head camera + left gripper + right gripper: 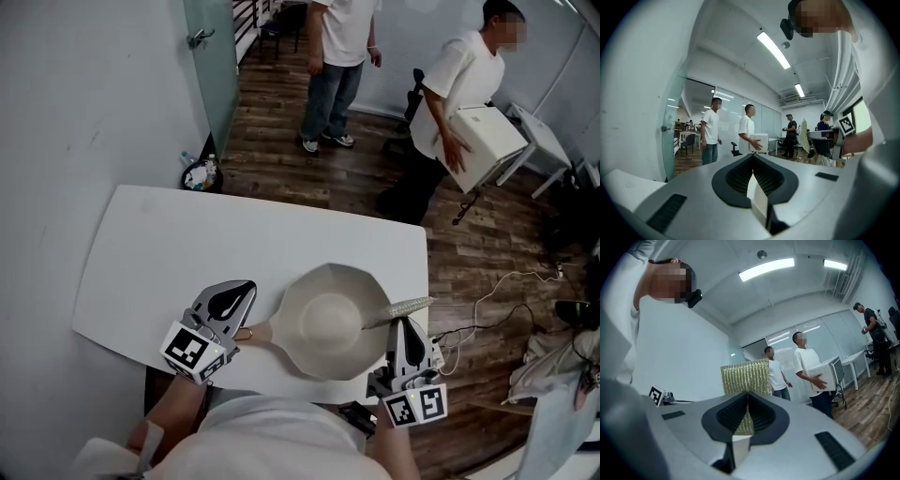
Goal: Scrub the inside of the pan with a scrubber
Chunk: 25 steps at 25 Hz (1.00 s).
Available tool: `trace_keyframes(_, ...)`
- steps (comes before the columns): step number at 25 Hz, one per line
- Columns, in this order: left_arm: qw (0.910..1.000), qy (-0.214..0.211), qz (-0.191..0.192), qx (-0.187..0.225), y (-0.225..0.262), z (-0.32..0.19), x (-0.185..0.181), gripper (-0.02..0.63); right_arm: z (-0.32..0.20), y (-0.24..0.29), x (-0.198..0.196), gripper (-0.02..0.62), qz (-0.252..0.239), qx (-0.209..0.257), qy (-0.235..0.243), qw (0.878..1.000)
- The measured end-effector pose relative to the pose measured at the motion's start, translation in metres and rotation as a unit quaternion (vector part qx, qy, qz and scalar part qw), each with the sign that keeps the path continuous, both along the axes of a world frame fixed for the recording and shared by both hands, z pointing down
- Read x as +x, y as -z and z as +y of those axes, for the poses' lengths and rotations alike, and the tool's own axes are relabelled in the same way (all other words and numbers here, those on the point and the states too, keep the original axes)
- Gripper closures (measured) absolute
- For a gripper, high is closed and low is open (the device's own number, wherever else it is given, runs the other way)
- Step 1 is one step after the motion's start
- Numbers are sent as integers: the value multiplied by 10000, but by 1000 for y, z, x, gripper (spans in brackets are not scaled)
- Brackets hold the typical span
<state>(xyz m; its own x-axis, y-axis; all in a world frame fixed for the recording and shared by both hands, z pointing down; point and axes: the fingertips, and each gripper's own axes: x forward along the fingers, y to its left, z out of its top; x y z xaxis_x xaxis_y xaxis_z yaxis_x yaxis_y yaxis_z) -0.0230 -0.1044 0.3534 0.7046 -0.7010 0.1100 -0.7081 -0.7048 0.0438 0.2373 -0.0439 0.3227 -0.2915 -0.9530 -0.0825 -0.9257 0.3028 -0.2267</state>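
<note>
Pinched a gold-green scrubber (745,377) by one edge between the jaws of the right gripper (399,325), with most of the pad standing out past the tips. Reached with that pad over the nearest rim of the pale, many-sided pan (323,319), which sat just ahead of the right gripper and to its left. Could not tell whether pad and pan touched.

Held the jaws of the left gripper (246,289) pressed together, with nothing sure between them. Rested that gripper alongside the pan's handle (260,330), the handle's end just beside the gripper's body on its right and the jaw tips pointing past the pan's rim.

Set the pan open side up on a white table (159,244), between the two grippers.

Pictured well ahead of both grippers, on a wood floor (281,159): one person (336,56) in a white shirt and jeans standing, another person (450,94) in a white shirt carrying a white box (489,141). Caught a small bin (199,175) off the table's far corner, ahead and left of the left gripper, below a frosted glass door (214,66).
</note>
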Motion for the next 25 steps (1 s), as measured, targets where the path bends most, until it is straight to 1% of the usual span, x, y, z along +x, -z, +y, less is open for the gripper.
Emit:
trace_keyframes(7,9994,330,-25,33,-3,3,-3,594,-8,-9,3,571,-29,-73,316,9995)
trace_keyframes(11,9993,377,-19,67,-3,9,-5,594,-9,-12,0,571,-29,-122,419,9990)
trace_keyframes(16,9997,258,-37,0,-9,12,-1,594,-8,-9,-3,571,-17,-99,394,9992)
trace_keyframes(22,9999,-42,-44,-116,-15,11,-3,594,-3,-12,-10,571,-2,-190,165,9997)
trace_keyframes(25,9999,-122,-76,-81,-15,8,-5,593,0,-13,-15,571,37,-234,111,9997)
